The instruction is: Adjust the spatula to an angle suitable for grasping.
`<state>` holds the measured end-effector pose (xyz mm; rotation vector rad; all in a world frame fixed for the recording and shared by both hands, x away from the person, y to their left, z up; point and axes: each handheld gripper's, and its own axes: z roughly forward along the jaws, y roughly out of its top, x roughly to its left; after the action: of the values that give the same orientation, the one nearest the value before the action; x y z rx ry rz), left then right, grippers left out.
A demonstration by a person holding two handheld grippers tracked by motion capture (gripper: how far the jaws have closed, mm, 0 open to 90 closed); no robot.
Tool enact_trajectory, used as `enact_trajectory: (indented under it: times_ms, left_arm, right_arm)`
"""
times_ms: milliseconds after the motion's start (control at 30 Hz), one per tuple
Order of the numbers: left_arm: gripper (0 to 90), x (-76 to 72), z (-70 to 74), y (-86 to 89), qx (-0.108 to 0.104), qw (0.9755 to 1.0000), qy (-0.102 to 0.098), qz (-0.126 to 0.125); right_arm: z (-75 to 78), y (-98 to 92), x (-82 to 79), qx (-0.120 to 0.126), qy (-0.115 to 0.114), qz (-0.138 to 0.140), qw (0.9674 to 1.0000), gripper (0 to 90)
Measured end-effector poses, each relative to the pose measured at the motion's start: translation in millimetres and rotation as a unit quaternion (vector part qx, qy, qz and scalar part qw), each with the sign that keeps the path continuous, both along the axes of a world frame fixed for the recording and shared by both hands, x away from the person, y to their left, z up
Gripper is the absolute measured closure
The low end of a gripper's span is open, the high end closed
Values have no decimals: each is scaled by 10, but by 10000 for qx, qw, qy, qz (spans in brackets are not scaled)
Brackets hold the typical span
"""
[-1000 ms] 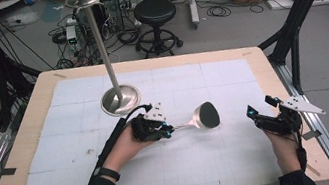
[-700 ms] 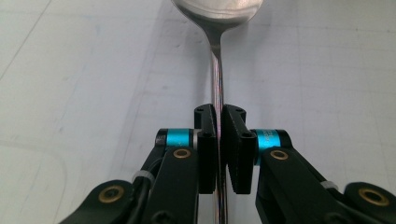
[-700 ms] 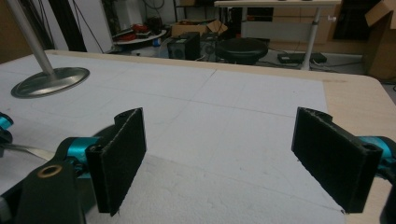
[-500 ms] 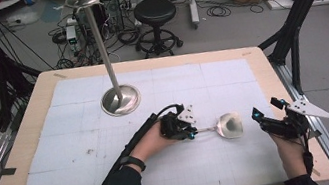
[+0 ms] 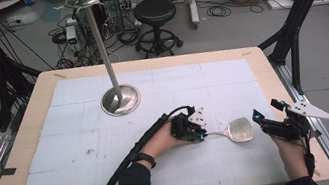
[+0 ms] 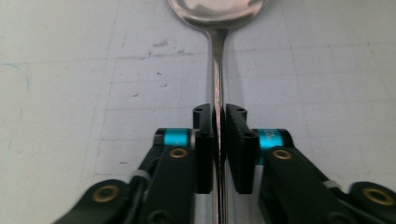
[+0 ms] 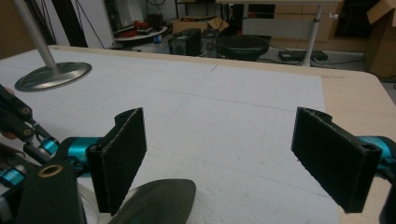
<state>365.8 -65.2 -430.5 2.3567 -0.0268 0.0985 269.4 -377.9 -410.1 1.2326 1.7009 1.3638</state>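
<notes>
Near the right front of the bench (image 5: pixel 259 64), a metal spoon (image 5: pixel 237 130) is seen lying on the white mat, its handle between the pads of the left tool (image 6: pixel 218 140), whose jaws have just been opening slightly. Just right of the bowl, the right tool (image 5: pixel 265 122) is held wide apart with nothing gripped.

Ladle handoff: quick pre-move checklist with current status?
1. Ladle lying on the table mat: ok.
2. Left hand-held gripper around the handle: ok; its jaws have just been opening, and whether the pads still press is cannot tell.
3. Right hand-held gripper open: ok, jaws wide apart.
4. Right hand-held gripper holding the bowl: not ok; the bowl sits by one jaw, not between them.
5. Metal stand away from the ladle: ok.
</notes>
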Motion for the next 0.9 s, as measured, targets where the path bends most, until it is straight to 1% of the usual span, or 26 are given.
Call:
enact_trajectory:
  times_ms: [33, 67, 100, 133, 167, 200, 233, 267, 300, 333, 400, 433, 467, 500, 533, 633, 667, 700, 733, 767, 800, 867, 900]
  left_arm:
    - [689, 0, 16, 12, -27, 10000, 44, 19]
    - [658, -3, 37, 27, -2, 10000, 30, 57]
    - [591, -3, 37, 27, -2, 10000, 30, 57]
    - [522, -5, 84, 66, 15, 9997, 77, 220]
    - [483, -2, 117, 97, 8, 9995, 150, 288]
    - [433, -4, 148, 131, -80, 9991, 208, 366]
    - [372, -4, 193, 176, -105, 9988, 196, 436]
    - [339, -11, 234, 226, -186, 9982, 216, 524]
    - [318, -16, 265, 269, -272, 9977, 216, 587]
    - [297, -30, 317, 353, -416, 9966, 207, 679]
    - [259, -53, 396, 504, -550, 9949, 120, 840]
    - [246, -62, 429, 581, -635, 9935, 98, 939]
    - [226, -62, 429, 581, -635, 9935, 98, 939]
    - [217, -90, 482, 748, -786, 9905, 83, 1123]
    - [217, -98, 507, 841, -834, 9896, 50, 1174]
    - [206, -146, 537, 1110, -1049, 9841, 3, 1431]
    - [199, -146, 537, 1110, -1049, 9841, 3, 1431]
    - [185, -177, 547, 1303, -1117, 9796, -76, 1666]
    - [178, -177, 547, 1303, -1117, 9796, -76, 1666]
    - [175, -194, 547, 1401, -1176, 9770, -112, 1778]
    - [170, -245, 541, 1601, -1311, 9685, -225, 2105]
    - [149, -282, 525, 1796, -1495, 9592, -178, 2392]
    - [138, -308, 513, 1900, -1557, 9556, -209, 2493]
  right_arm:
    - [0, 2, 3, -9, -3, 8, 10000, 174]
    - [2, 4, 5, -10, 5, 43, 10000, 174]
    - [2, 15, 6, 24, 24, 51, 10000, 174]
    - [2, 20, 11, 0, 40, 94, 9999, 174]
    - [2, 28, 18, -22, 45, 118, 9999, 174]
    - [-1, 39, 26, -27, 51, 158, 9999, 174]
    - [-2, 54, 33, 3, 84, 187, 9998, 174]
    - [-5, 67, 47, -9, 76, 227, 9997, 174]
    - [-7, 86, 60, -2, 94, 270, 9996, 173]
    - [-7, 100, 71, -8, 103, 314, 9995, 173]
    - [-10, 155, 108, -46, 135, 413, 9990, 173]
    - [-13, 180, 123, -71, 145, 462, 9988, 173]
    - [-16, 206, 139, -81, 163, 527, 9984, 173]
    - [-20, 231, 154, -93, 185, 587, 9981, 173]
    - [-24, 254, 171, -115, 205, 651, 9976, 173]
    - [-36, 322, 212, -207, 281, 765, 9965, 173]
    - [-37, 342, 224, -227, 304, 800, 9961, 173]
    - [-37, 358, 234, -259, 301, 821, 9958, 173]
    - [-37, 371, 241, -277, 314, 845, 9955, 173]
    - [-37, 382, 249, -273, 308, 879, 9953, 173]
    - [-36, 391, 253, -281, 326, 898, 9950, 173]
    - [-39, 407, 265, -299, 328, 943, 9946, 173]
    - [-41, 412, 269, -298, 344, 966, 9943, 173]
